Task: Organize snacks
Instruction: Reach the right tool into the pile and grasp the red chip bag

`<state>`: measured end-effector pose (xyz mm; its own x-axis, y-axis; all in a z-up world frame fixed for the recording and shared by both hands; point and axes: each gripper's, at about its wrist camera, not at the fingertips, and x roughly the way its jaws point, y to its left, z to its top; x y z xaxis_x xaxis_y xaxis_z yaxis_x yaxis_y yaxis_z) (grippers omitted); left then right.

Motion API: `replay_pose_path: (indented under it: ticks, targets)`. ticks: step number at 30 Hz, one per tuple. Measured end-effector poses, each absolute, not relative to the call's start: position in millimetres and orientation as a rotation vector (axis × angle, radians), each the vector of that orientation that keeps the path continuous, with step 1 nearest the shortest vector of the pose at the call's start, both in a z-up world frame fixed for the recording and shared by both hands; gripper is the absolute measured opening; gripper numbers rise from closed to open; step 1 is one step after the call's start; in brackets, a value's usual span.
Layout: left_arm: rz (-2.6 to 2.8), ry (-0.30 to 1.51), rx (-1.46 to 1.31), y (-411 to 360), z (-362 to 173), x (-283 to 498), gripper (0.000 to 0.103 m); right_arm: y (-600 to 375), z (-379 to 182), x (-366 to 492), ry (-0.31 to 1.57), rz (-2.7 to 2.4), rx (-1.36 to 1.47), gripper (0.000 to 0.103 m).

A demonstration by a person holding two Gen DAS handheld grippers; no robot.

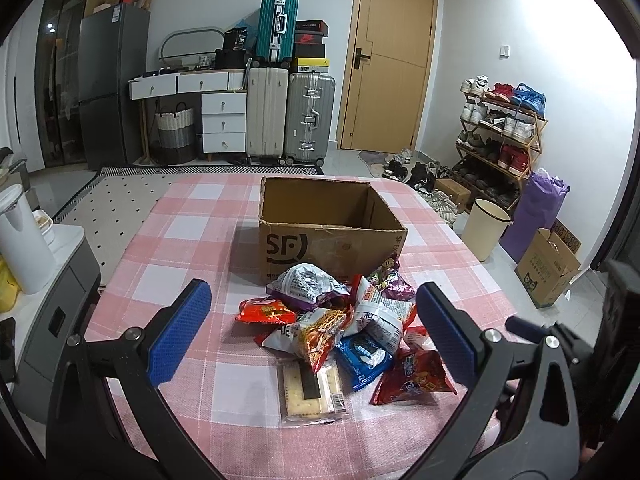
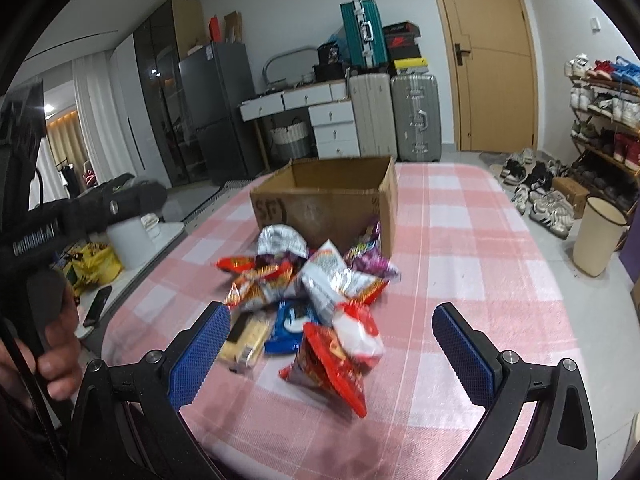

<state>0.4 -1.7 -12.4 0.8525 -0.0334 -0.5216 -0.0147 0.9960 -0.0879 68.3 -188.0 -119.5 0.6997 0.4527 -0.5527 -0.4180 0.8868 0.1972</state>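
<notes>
A pile of snack packets (image 1: 340,320) lies on the pink checked tablecloth (image 1: 168,280) in front of an open, empty cardboard box (image 1: 328,220). The pile holds a cracker pack (image 1: 312,388), a blue cookie pack (image 1: 362,356), a red triangular bag (image 1: 412,380) and silver bags. My left gripper (image 1: 312,320) is open above the near side of the pile, holding nothing. My right gripper (image 2: 332,344) is open over the red bag (image 2: 332,368), holding nothing. The box (image 2: 332,196) and pile (image 2: 304,280) also show in the right wrist view, slightly blurred.
A low side table (image 1: 60,264) with a white kettle (image 1: 20,240) stands left of the table. A cream bin (image 1: 486,228), cardboard box (image 1: 548,268) and shoe rack (image 1: 500,136) are on the right. Suitcases (image 1: 288,116) and a door (image 1: 392,56) are behind.
</notes>
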Motion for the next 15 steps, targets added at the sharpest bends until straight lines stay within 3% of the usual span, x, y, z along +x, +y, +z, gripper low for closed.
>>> replay_pose_path:
  ticks: [15]
  targets:
    - [-0.007,0.598,-0.140,-3.2,-31.6,28.3,0.102,-172.3,-172.3,99.9,0.781,0.547,0.099,0.103]
